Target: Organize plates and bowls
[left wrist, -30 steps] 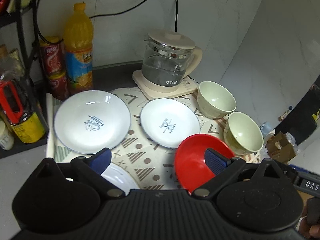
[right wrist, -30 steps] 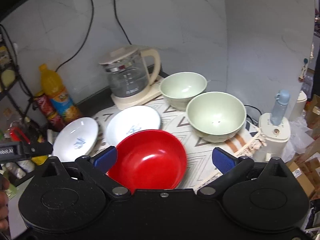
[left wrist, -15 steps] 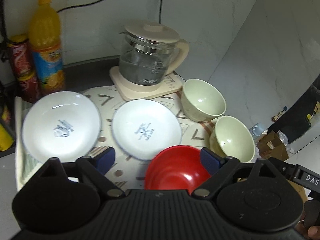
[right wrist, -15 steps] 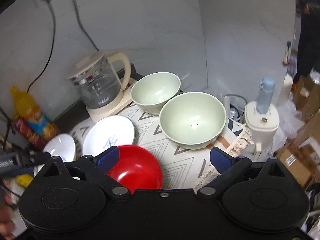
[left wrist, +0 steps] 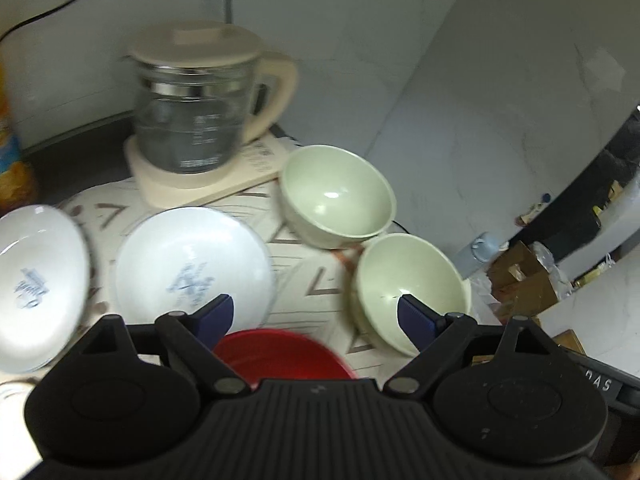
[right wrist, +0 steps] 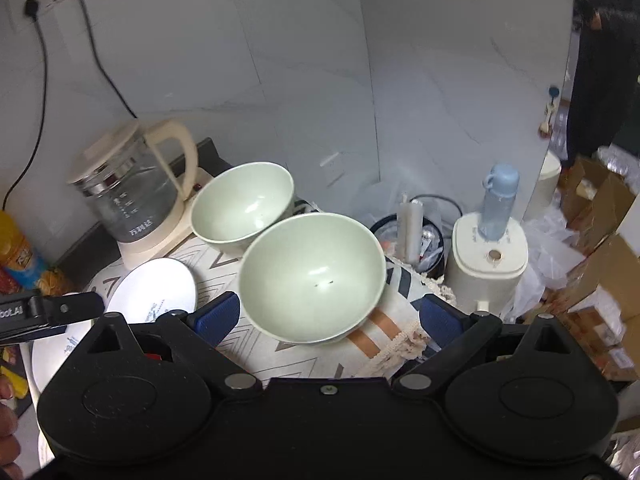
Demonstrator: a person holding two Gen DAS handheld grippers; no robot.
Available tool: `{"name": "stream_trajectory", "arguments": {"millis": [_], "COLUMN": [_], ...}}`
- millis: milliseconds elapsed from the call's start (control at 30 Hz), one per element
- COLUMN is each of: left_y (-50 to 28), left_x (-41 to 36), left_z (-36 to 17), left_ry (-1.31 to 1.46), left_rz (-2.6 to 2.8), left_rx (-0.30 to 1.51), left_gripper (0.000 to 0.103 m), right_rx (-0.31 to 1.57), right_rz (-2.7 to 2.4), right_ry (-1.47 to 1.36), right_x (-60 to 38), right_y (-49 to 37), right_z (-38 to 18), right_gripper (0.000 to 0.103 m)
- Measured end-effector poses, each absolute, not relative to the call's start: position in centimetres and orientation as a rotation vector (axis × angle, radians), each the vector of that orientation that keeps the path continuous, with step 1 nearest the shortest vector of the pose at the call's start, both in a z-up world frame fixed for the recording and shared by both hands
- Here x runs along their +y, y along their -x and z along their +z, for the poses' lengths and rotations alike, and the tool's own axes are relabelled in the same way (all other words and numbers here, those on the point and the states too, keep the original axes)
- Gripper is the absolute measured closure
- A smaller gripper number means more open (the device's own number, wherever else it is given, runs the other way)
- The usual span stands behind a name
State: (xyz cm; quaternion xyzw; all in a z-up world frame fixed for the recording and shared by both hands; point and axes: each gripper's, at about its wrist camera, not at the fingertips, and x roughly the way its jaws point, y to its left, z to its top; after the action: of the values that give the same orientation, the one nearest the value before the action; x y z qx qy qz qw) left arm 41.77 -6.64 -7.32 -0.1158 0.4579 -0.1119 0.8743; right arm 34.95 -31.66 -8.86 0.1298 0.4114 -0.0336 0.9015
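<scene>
Looking at where things stand, I'd say basically nothing is sorted yet, every dish sits on its own on the patterned cloth over the desk point(right wrist: 256, 344), no stacks anywhere. Biggest first: the white plate with blue lettering point(left wrist: 36, 292) is off to the left of the left tool point(left wrist: 312, 314), and a second white plate point(left wrist: 192, 268) sits just ahead of that tool's left finger, the two plates side by side and not overlapping. Next, the near green bowl point(right wrist: 312, 280) lies right ahead of the right tool point(right wrist: 328, 318), sort of framed between its fingers but not pinched as far as I can tell; the far green bowl point(right wrist: 244, 204) is just behind it toward the kettle point(right wrist: 132, 192), rims close, not nested. The red bowl point(left wrist: 280, 354) is tucked low under the left tool, mostly hidden by its body. Both tools are spread wide and hold nothing; the left view is blurry, so edges there are fuzzy. My guess is what's left is pretty much everything: plates onto plates, bowls into bowls. The green pair looks like the obvious starting point for the right tool, since they match and sit closest together.
</scene>
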Motion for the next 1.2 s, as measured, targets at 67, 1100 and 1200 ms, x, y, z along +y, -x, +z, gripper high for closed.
{"name": "stream_trajectory", "arguments": {"millis": [67, 1100, 1200], "left_y": [-42.6, -48.3, -48.5], "left_x": [-7.9, -16.4, -16.0], "left_z": [-7.7, -13.2, -13.7], "left_ry": [0.233, 0.228, 0.24], "left_rz": [-0.24, -0.185, -0.153], "left_rx": [0.963, 1.067, 1.091], "left_gripper": [0.015, 0.041, 0.041], "right_rx": [0.853, 0.997, 0.954], "right_rz": [-0.047, -0.021, 0.016], "right_ry": [-0.301, -0.384, -0.399], "right_x": [-32.6, -40.5, -40.4], "right_y": [-35.2, -40.8, -41.2], "right_z": [-9.4, -16.9, -16.1], "right_gripper": [0.006, 0.03, 0.03]}}
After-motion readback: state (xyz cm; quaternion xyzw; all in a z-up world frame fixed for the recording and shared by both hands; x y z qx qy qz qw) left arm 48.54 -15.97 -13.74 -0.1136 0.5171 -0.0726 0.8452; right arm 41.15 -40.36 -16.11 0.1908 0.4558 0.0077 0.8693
